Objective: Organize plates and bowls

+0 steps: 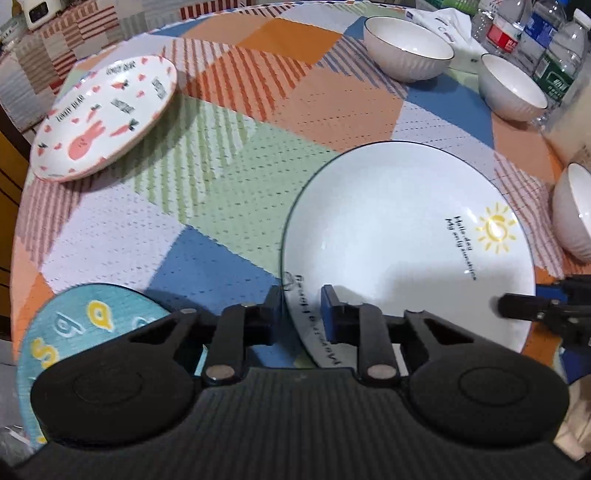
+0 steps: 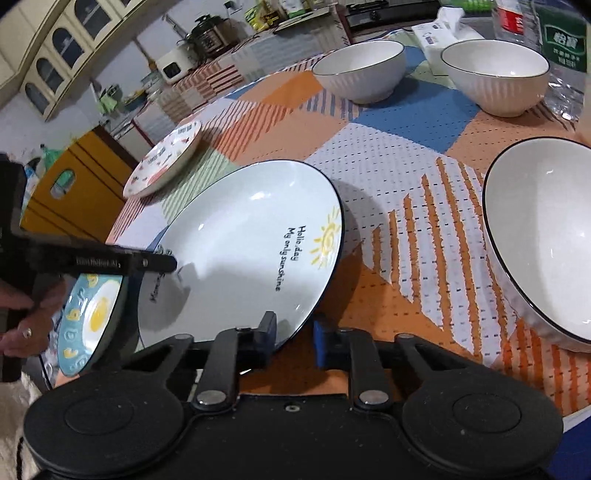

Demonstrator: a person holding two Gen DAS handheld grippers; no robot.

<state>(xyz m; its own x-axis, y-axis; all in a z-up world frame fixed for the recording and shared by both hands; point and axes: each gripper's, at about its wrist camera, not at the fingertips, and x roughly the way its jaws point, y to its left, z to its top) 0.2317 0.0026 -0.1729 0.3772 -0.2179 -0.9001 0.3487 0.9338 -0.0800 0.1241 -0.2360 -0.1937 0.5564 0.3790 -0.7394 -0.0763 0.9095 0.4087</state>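
1. White plate (image 1: 399, 236), dark-rimmed, printed with a yellow sun and the words "Hello, day / My only sunshine"; it lies on the patterned tablecloth (image 1: 236, 147) near the table's front edge, between the 2 grippers.
2. Left gripper (image 1: 303, 306): jaws nearly closed, straddling the plate's rim at its 7 o'clock edge in the left wrist view; 1 blue pad (image 1: 330, 314) lies over the inner face and the other finger sits outside the rim. The pads appear to pinch the rim.
3. Right gripper (image 2: 295, 336): jaws likewise narrow, set across the same plate's rim at its 5 o'clock edge in the right wrist view, 1 finger over the plate and the blue pad (image 2: 323, 345) outside. It appears clamped on the rim.
4. In the right wrist view the left gripper's black finger (image 2: 147, 263) reaches in from 9 o'clock onto the plate's far edge; a person's hand (image 2: 22, 310) shows behind it.
5. Teal plate (image 1: 85, 325) with yellow motifs, at 8 o'clock from the white plate, just beside it.
6. Rabbit-and-carrot plate (image 1: 105, 118), well apart at 10 o'clock.
7. 3 white ribbed bowls: 1 (image 1: 408, 48) at 12 o'clock, 1 (image 1: 511, 86) at 1 o'clock, 1 (image 1: 574, 214) near the plate at 3 o'clock.
8. Water bottles (image 1: 532, 33) and a tissue pack (image 2: 443, 33) stand behind the far bowls.
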